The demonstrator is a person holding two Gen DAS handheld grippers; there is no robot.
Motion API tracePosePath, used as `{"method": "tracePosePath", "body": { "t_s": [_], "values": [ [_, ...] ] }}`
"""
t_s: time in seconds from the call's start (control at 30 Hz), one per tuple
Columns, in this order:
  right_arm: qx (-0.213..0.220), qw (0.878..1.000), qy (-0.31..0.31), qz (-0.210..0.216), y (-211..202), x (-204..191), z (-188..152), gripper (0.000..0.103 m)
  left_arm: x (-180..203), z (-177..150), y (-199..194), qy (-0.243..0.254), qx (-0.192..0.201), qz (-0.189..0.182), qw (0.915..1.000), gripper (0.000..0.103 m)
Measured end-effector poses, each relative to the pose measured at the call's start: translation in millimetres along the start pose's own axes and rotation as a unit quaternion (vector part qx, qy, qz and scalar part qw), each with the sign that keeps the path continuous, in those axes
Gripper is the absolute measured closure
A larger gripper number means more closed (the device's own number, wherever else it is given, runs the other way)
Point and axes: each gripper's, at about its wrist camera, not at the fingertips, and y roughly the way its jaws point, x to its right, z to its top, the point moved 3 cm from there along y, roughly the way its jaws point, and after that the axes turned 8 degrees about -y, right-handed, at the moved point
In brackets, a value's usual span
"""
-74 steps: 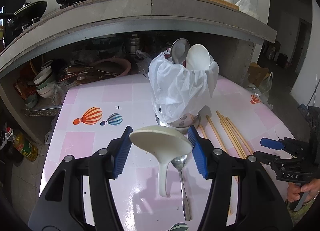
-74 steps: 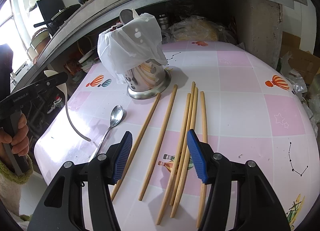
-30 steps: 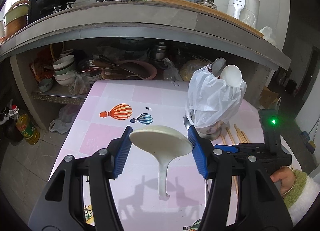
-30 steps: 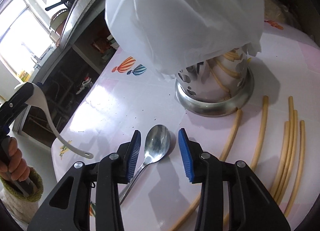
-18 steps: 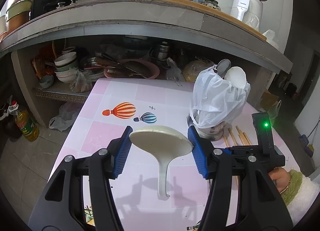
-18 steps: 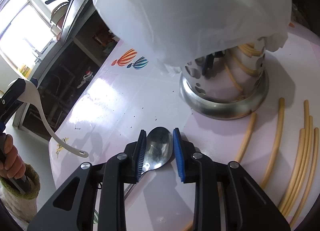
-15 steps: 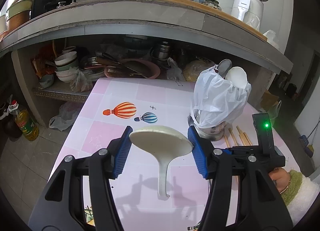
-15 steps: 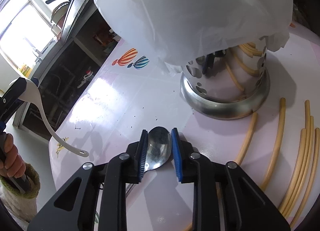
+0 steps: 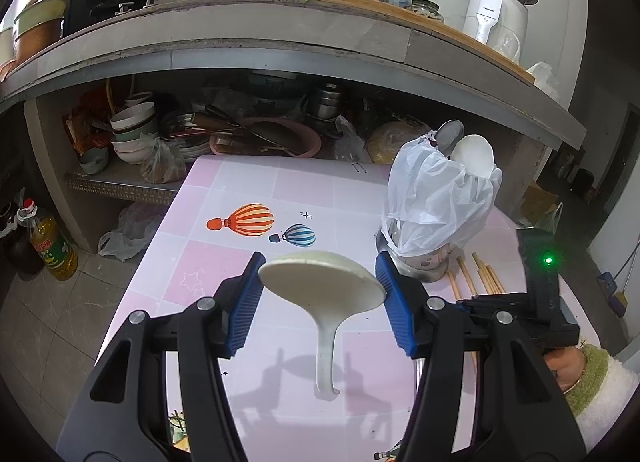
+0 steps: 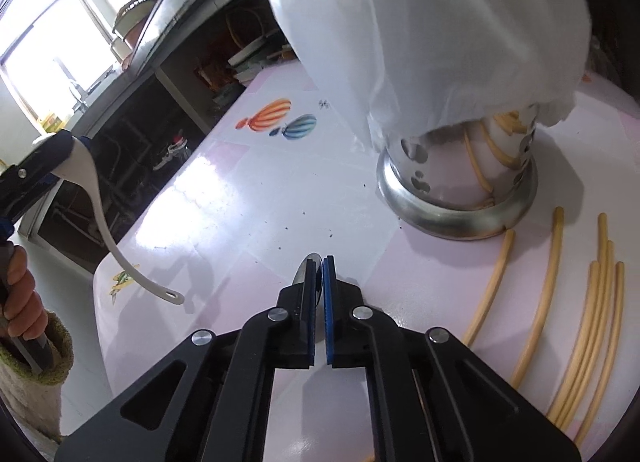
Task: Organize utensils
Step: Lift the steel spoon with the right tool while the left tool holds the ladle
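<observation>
Right wrist, thin metal spoon (image 10: 311,267) edge-on

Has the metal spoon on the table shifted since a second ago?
Yes. The metal spoon lay flat, bowl up, near the holder; the right gripper has just closed on it, turning its bowl on edge.

Grey concrete counter (image 9: 280,42), bright window (image 10: 48,50)

A white ladle (image 9: 322,282) hangs bowl-up above the bench, handle drooping. A steel spoon (image 10: 316,267) stands on edge, only its bowl tip showing. Pale chopsticks (image 10: 600,294) lie loose on the bench beside the steel holder (image 10: 456,198), which is draped in a white bag (image 10: 432,30) and already holds a ladle and spoon.
</observation>
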Motion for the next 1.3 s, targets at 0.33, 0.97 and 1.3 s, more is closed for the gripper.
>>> {"method": "tracePosePath", "body": {
  "t_s": [0.33, 0.97, 1.3],
  "values": [
    [0.074, 0.995, -0.015, -0.064, -66.1, -7.7, 3.5, 0.1, 5.4, 1.0, -6.8, 0.005, 0.005, -0.001, 1.0, 0.049],
    [0.178, 0.976, 0.019, -0.125, -163.3, -12.9, -3.8, 0.1, 17.1, 3.6, -9.1, 0.013, 0.006, -0.007, 0.9999, 0.049],
    [0.203, 0.97, 0.023, -0.13, -187.0, -16.3, -9.2, 0.1, 32.6, 5.9, -13.0, 0.028, 0.01, -0.005, 0.9996, 0.049]
  ]
}}
